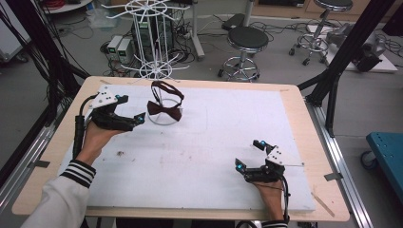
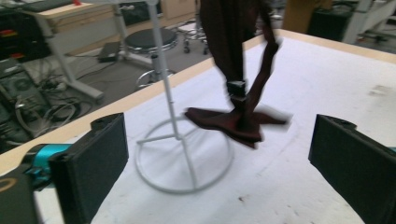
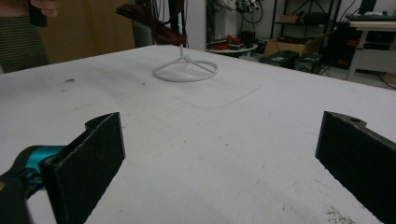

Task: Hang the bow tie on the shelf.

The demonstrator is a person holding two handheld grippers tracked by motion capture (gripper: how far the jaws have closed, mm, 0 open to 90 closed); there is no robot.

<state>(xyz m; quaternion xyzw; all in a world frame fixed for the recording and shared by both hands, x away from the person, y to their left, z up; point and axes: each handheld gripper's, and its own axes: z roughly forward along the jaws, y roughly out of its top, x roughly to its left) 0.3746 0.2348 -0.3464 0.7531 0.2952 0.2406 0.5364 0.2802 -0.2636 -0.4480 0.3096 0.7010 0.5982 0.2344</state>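
— White foam board (image 1: 199, 156) covers the table; what hangs on the wire stand (image 1: 159, 61)?

— I see the dark red bow tie (image 1: 164, 109) on it, touching the base ring. My left gripper (image 1: 128, 111) beside it and my right gripper (image 1: 249, 156) gape wide, holding nothing.

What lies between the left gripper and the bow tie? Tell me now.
Nothing: only bare white board separates the open left gripper from the dark red bow tie hanging on the white wire stand, seen in the left gripper view.
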